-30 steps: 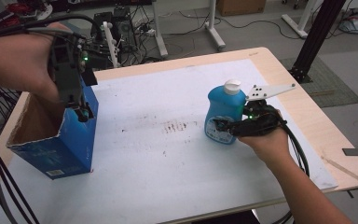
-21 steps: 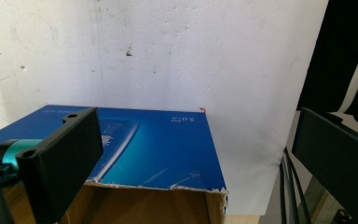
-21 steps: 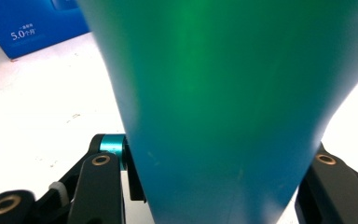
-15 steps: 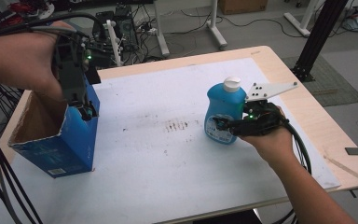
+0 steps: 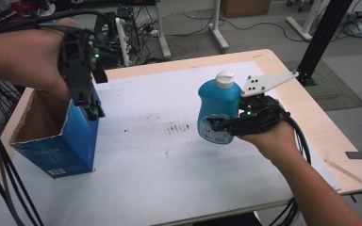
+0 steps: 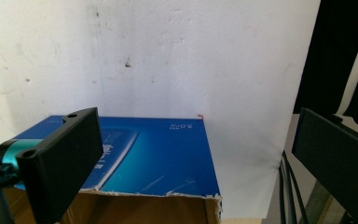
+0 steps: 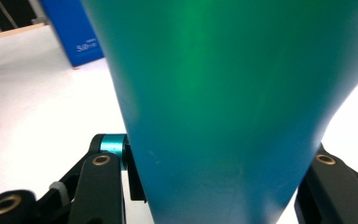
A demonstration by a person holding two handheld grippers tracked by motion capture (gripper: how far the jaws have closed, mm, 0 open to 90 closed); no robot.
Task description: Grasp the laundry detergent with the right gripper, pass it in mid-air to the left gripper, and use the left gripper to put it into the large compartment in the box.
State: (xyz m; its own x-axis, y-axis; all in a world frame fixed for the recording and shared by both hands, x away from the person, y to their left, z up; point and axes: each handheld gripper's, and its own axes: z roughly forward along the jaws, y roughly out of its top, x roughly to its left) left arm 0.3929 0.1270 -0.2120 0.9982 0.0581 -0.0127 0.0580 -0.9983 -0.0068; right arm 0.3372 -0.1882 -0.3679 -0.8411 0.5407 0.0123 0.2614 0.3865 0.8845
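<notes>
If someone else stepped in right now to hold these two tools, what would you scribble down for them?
Right gripper: shut on the blue bottle, which is upright with its white cap on top and looks lifted just off the white table sheet.
Left gripper: jaws open, reaching down at the right wall of the open blue box, one jaw outside it; whether it touches is unclear.
Done: bottle gripped and picked up.
Left, probably: carry the bottle across to the box, lower it in, then let go. Keep the box steady meanwhile.
</notes>
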